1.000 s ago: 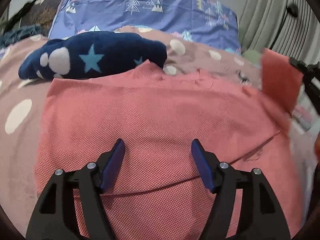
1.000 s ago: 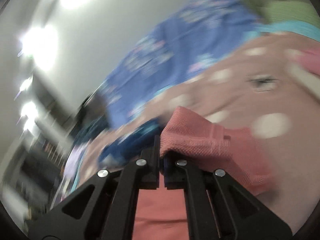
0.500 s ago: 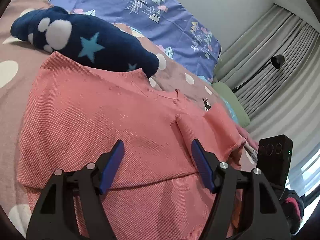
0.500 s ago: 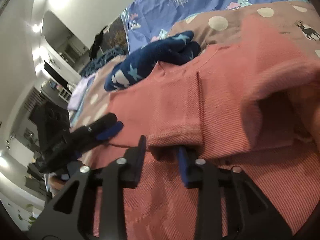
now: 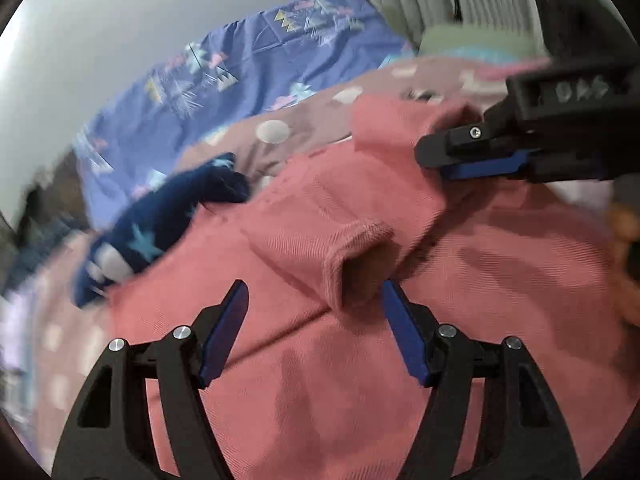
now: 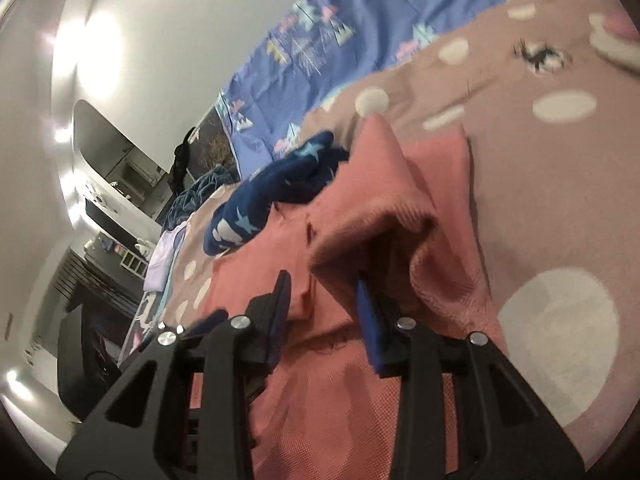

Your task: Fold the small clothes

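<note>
Spread over the dotted brown blanket, one pink top now has its sleeve folded inward, where a second ago my right gripper pinched it aloft; its jaws have just been opening and stand narrowly apart, cloth between. My left gripper hangs wide, empty. One navy starred garment lies beyond, before one blue patterned quilt.

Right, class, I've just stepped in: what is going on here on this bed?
A person with two handheld claws is folding a pink top on a spotted blanket. Its sleeve is already folded inward. The right claw has just been opening, letting that sleeve go. The left claw hovers open above it. A navy star-patterned garment lies beside.
</note>
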{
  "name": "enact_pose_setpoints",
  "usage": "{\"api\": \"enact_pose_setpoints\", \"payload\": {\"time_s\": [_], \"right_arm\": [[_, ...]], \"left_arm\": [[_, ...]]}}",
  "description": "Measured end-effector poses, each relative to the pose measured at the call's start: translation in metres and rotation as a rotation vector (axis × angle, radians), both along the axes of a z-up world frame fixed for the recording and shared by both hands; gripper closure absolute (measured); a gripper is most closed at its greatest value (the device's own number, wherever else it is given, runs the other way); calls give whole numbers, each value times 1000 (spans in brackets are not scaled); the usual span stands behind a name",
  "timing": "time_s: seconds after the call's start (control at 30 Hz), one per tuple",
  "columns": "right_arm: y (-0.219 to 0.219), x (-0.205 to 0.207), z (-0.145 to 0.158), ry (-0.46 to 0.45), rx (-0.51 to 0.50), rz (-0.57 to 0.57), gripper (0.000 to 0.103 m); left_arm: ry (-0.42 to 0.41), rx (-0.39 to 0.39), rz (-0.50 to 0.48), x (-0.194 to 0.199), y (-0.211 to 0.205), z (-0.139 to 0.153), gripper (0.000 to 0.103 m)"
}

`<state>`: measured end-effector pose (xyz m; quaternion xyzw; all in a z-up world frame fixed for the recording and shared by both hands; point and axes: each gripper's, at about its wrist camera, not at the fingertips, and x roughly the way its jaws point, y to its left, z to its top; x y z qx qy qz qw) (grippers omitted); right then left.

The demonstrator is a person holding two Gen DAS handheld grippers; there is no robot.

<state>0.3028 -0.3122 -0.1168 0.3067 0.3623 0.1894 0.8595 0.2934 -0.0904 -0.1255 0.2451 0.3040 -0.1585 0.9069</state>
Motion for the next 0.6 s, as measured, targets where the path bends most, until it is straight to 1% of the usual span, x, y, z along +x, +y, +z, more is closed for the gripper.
{"api": "enact_pose_setpoints", "payload": {"time_s": [0.1,0.13,0.17,0.2,0.23,0.27,0.3,0.37,0.43,0.47,0.5,0.53,0.6], "right_arm": [[-2,3,-7,24,29,10,68],[-4,2,-8,28,33,8,68],[-6,2,-10,33,37,8,68],[-6,1,-12,39,42,11,67],[-6,2,-14,47,45,16,67],[-6,3,-15,53,44,18,66],[-6,3,-16,59,44,19,65],[-6,4,-17,71,36,18,65],[-3,4,-17,72,4,16,64],[-1,3,-17,71,-22,19,63],[4,1,-16,69,-62,19,63],[9,1,-15,64,-108,18,62],[24,-2,-13,37,-213,27,51]], "left_arm": [[-14,45,35,14,-11,4,35],[-24,58,48,19,-14,5,41],[-25,81,63,27,-16,6,53],[-16,89,69,32,-19,7,63],[-1,91,75,36,-20,8,87],[14,82,90,40,-18,11,99],[11,54,120,40,-12,17,99],[-12,-61,210,43,14,36,99],[-21,-193,311,49,52,51,99],[-7,-295,356,52,80,54,99],[6,-399,381,54,109,53,99],[18,-454,395,57,127,49,99],[75,-557,446,62,166,33,99]]}}
